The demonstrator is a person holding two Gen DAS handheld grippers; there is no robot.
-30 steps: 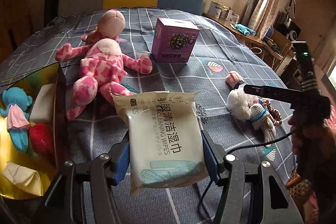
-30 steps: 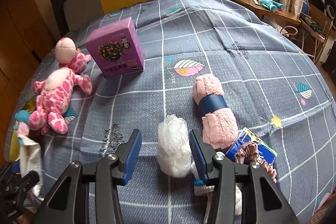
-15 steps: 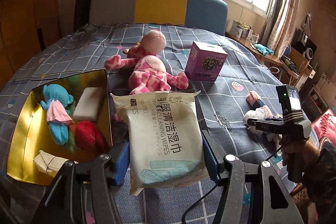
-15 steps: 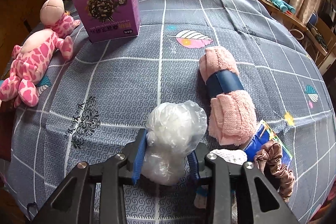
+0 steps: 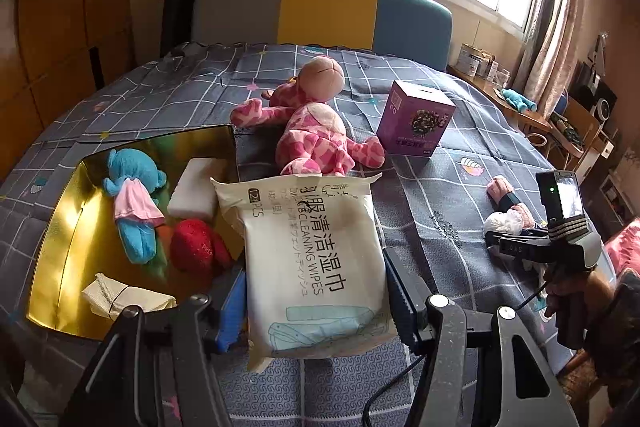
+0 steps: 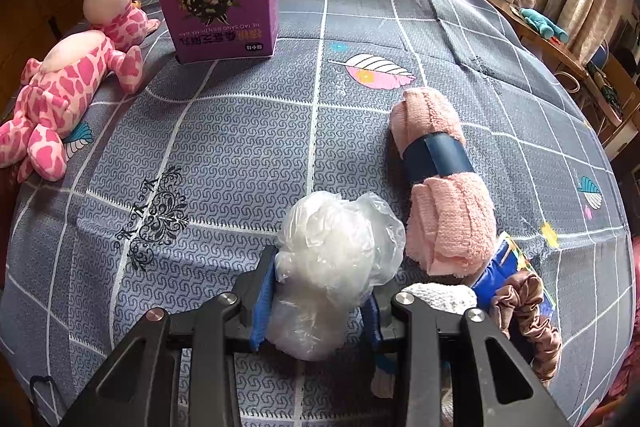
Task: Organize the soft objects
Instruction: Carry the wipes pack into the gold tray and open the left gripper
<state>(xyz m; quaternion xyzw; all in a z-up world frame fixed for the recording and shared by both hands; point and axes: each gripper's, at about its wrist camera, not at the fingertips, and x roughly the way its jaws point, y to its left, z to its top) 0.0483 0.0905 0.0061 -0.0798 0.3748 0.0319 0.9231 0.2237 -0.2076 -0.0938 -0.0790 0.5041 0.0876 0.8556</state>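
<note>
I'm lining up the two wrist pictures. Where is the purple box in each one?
Left wrist: the purple box stands right of centre on the bed, just right of the pink plush toy.
Right wrist: the purple box is at upper left.
Shared landmark: the pink plush toy, left of the box in both.

You see a glossy gold mirror-finish tray (image 5: 56, 227), a smooth cream plastic wipes pack (image 5: 312, 259), a crinkled translucent plastic-wrapped bundle (image 6: 332, 259), a rough pink terry-cloth towel roll (image 6: 444, 195), a pink plush giraffe (image 6: 68, 83), and a matt grey woven bedspread (image 6: 240, 147).
</note>
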